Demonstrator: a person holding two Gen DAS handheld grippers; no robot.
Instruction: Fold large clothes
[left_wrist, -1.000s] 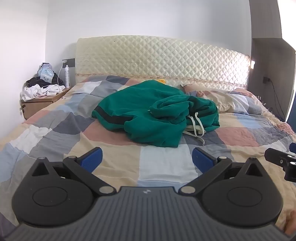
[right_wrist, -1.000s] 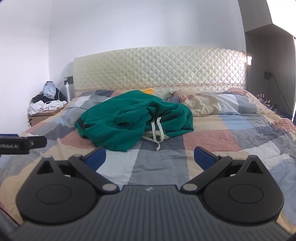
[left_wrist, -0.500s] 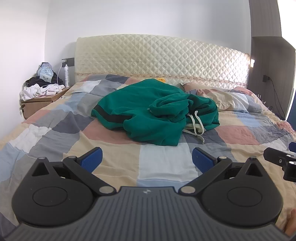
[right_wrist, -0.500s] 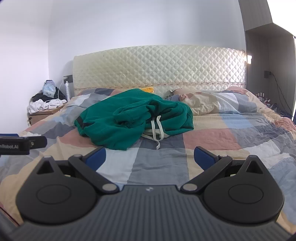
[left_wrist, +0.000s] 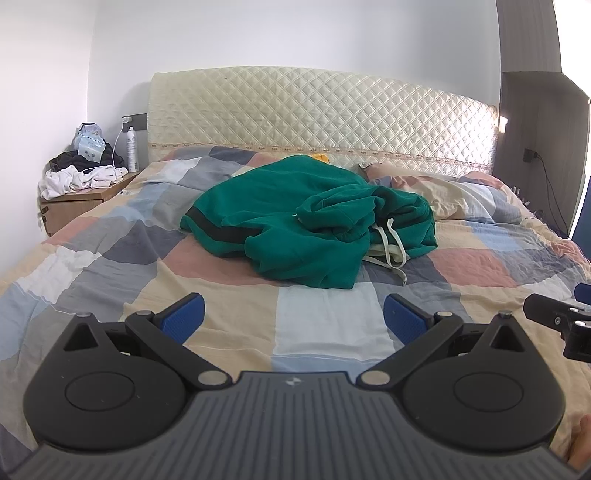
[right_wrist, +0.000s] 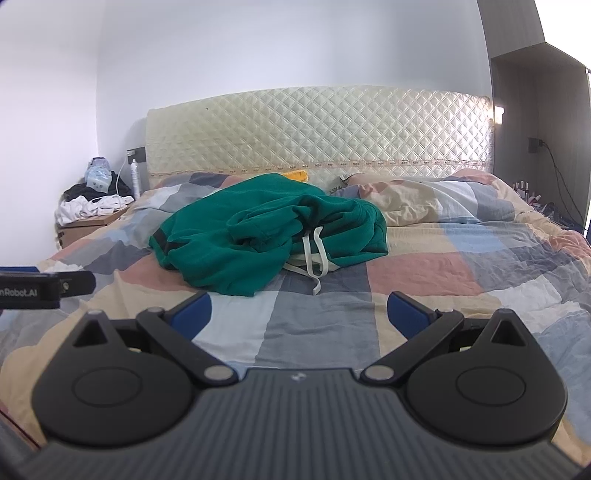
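Comparing with a second earlier, barely anything had changed: both the left tongs (left_wrist: 293, 319) and right tongs (right_wrist: 301, 314) stayed spread apart and empty, creeping slightly toward the crumpled green hoodie (left_wrist: 310, 225) lying on the bed (left_wrist: 332, 332) ahead of them, so folding hadn't started.

bright, even daylight, seemingly from the right; glare blows out the upper right corner. soft shadows, sharp focus, strong fisheye bending the wall (left_wrist: 44, 66) at the edges.
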